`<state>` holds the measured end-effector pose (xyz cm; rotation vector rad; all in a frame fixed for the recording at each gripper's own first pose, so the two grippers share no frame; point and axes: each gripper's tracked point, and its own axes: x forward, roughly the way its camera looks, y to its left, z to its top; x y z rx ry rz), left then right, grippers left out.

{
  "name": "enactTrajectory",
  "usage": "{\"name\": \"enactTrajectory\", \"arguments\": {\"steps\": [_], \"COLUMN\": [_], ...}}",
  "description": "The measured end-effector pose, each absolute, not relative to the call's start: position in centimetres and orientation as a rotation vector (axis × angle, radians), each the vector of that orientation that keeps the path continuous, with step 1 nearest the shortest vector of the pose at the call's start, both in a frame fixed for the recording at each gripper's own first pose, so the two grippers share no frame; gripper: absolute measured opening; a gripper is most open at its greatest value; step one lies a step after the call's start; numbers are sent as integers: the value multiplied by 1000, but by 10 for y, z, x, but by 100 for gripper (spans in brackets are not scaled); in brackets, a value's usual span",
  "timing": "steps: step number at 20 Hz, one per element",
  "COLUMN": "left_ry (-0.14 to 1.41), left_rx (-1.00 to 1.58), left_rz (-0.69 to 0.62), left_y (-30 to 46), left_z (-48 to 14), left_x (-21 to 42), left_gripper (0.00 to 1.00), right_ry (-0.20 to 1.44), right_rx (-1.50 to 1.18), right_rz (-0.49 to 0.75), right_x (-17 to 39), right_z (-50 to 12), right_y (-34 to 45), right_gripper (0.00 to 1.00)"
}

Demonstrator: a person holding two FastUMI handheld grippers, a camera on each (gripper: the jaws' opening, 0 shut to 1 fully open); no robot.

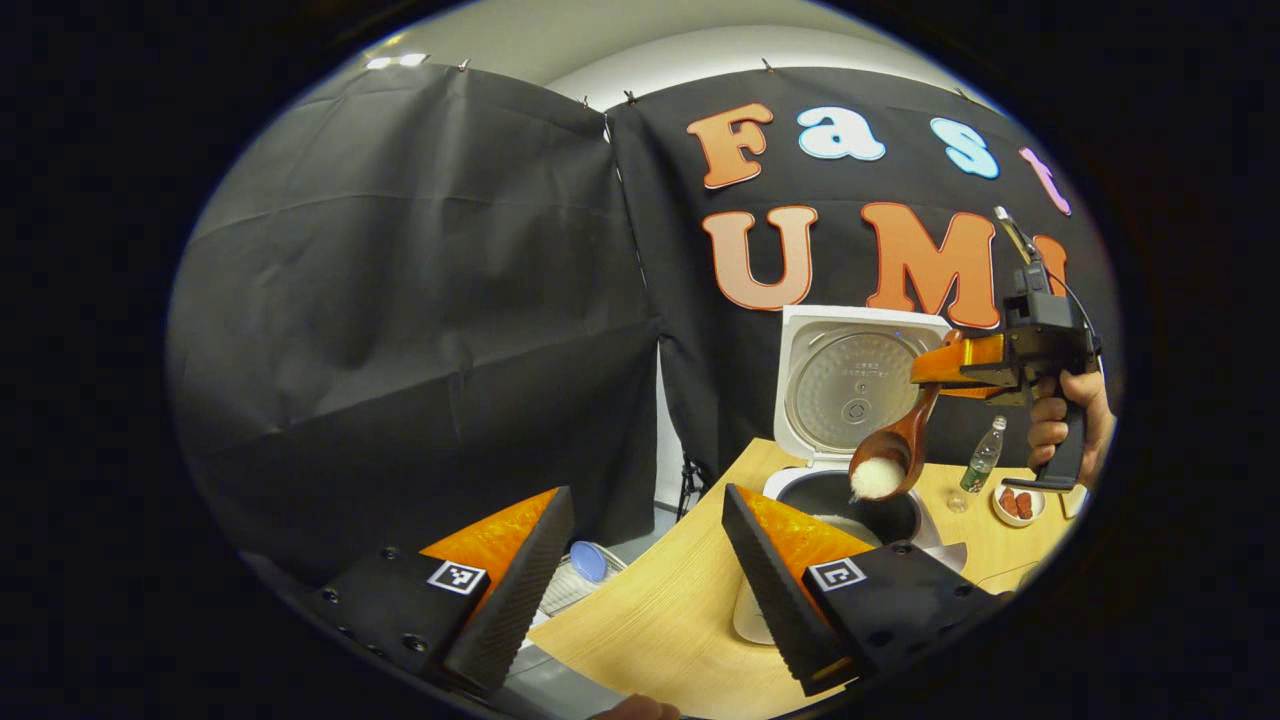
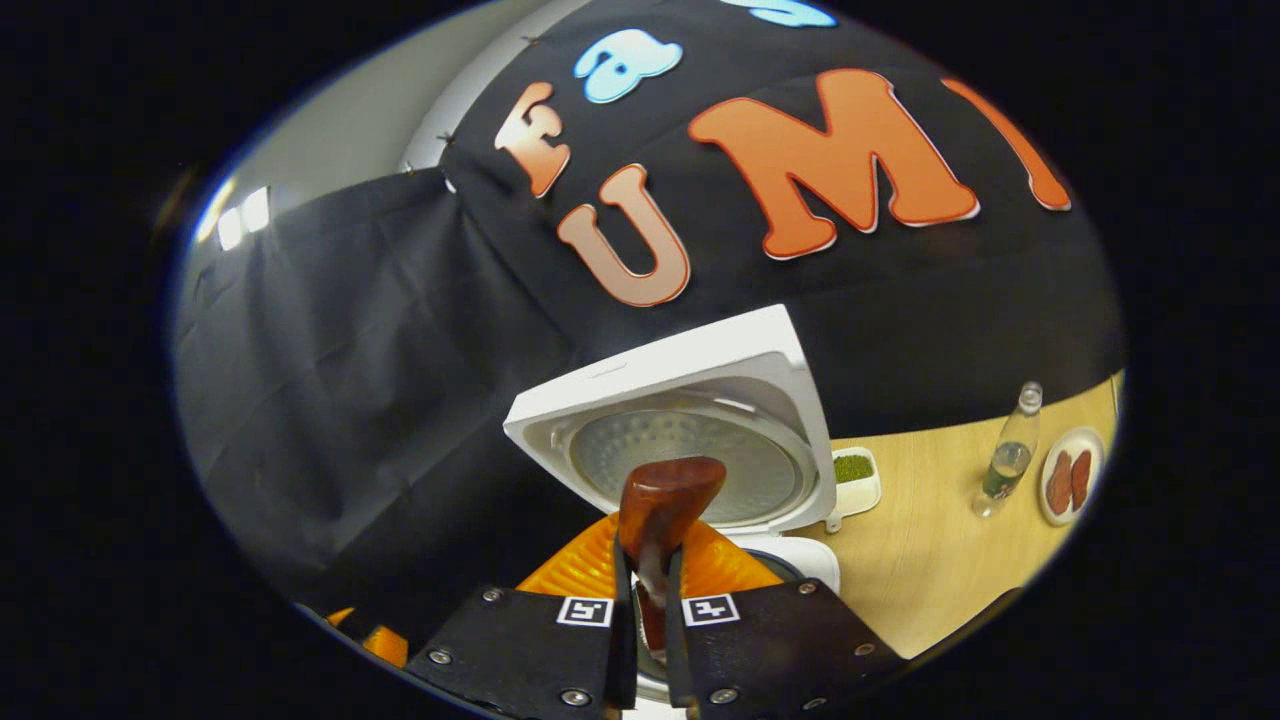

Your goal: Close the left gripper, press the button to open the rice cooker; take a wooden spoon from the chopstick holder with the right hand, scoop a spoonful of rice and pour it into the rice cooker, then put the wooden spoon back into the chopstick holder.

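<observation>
The white rice cooker (image 1: 850, 400) stands on the wooden table (image 1: 660, 620) with its lid raised and its dark pot (image 1: 850, 510) exposed. Above the pot hangs a wooden spoon (image 1: 890, 462) whose bowl carries white rice. My right gripper (image 1: 940, 365), held by a hand at the right, is shut on the spoon's handle. In the right gripper view the handle's end (image 2: 665, 510) sticks up between my right gripper's (image 2: 648, 590) fingers, in front of the cooker lid (image 2: 690, 440). My left gripper (image 1: 640, 570) hangs open near the table's left edge, holding nothing.
A clear bottle (image 1: 983, 457) (image 2: 1008, 462) and a small plate with red pieces (image 1: 1018, 503) (image 2: 1070, 480) stand right of the cooker. A small white dish of green bits (image 2: 855, 470) sits by the lid hinge. A wire rack with a blue thing (image 1: 585, 565) lies below the table's left edge.
</observation>
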<state>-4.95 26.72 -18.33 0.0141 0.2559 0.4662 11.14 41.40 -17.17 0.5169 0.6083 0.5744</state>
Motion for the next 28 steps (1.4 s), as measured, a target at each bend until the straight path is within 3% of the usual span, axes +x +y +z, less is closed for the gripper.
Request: {"name": "enactTrajectory", "arguments": {"steps": [2, 3, 12, 18, 21, 22, 24, 28], "left_ry": [257, 264, 283, 274, 264, 260, 255, 243], "left_rx": [10, 8, -14, 17, 23, 25, 25, 32], "left_rz": [456, 457, 493, 519, 518, 521, 520, 492], "left_y": [269, 270, 273, 267, 256, 252, 242, 215], "left_z": [-188, -192, -197, -190, -185, -185, -181, -173], "left_x": [-48, -47, -49, -54, -62, -65, -70, -71], "left_gripper": [96, 100, 96, 100, 96, 100, 96, 100], "right_ry": [581, 574, 374, 226, 198, 194, 211, 274], "right_rx": [400, 365, 99, -110, -90, -64, 19, 213], "right_rz": [600, 609, 688, 757, 785, 785, 780, 748], "right_x": [110, 111, 112, 98, 84, 83, 79, 77], "right_z": [-171, -171, -133, -120, -109, -103, -91, -83], "right_y": [422, 424, 428, 437, 435, 431, 419, 372], "right_gripper": [11, 11, 11, 11, 11, 11, 11, 11]}}
